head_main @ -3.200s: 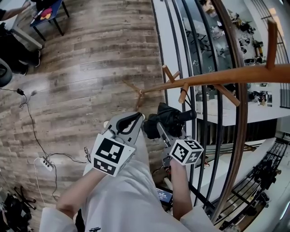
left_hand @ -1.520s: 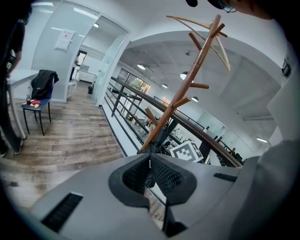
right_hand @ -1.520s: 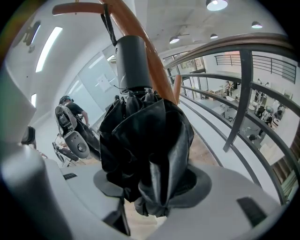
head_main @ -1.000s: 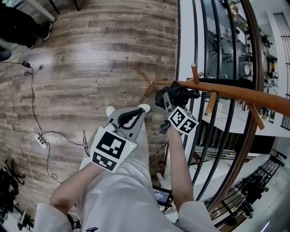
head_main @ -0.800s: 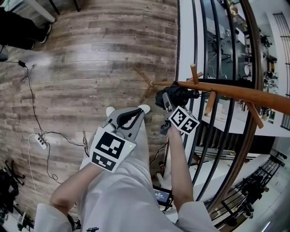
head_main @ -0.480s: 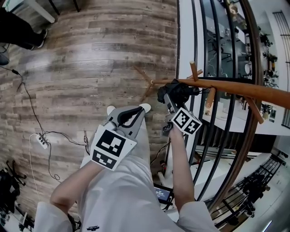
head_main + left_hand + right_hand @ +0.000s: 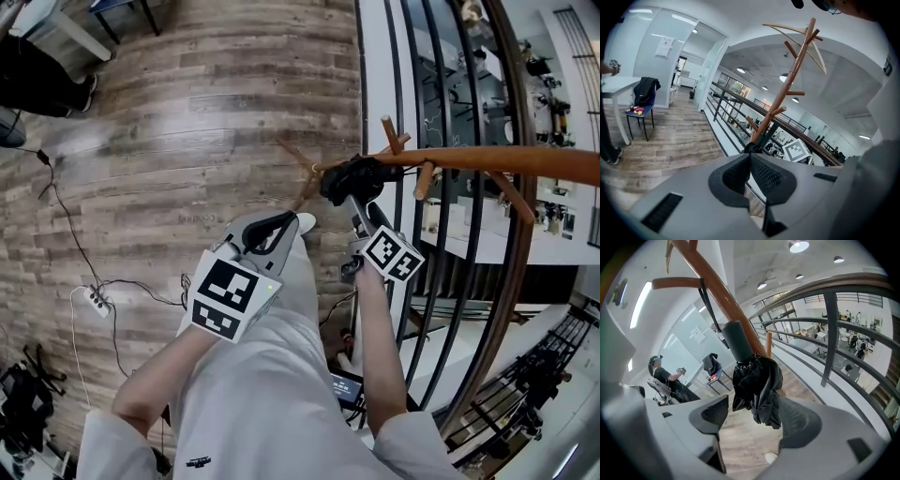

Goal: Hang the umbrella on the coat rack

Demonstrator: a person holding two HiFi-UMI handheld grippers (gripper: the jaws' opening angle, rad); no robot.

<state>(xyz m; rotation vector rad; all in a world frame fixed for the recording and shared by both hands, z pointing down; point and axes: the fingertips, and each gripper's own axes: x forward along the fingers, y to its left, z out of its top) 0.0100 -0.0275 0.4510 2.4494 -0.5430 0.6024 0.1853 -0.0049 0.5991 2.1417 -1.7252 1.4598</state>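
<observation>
One black folded umbrella [image 7: 757, 380] hangs beside the pole of the wooden coat rack [image 7: 723, 292]. Its thin strap [image 7: 707, 301] runs up from the grey handle [image 7: 738, 341] to a side peg [image 7: 675, 283], and the strap appears to carry the weight, with the bundle dangling clear of the plank floor [image 7: 187, 141].

Just below and around it is the right gripper [image 7: 757, 423]. Its jaws have just been opening and now stand spread wide. The umbrella's lower folds hang in the gap between them, and neither pad presses in. The fabric drapes close in front of the right-hand pad [image 7: 801, 416]; whether it brushes that pad is unclear.

The left gripper [image 7: 750, 157] is held lower, over the person's lap. Its pads are pressed together with nothing between them, and it is well apart from the rack.

Behind the rack is a dark metal railing [image 7: 833, 329].

Judging by this, the hanging itself looks done: the strap is over the peg and the grip is released. What seems left is drawing the right gripper back without snagging the fabric, and seeing that the strap stays seated.
</observation>
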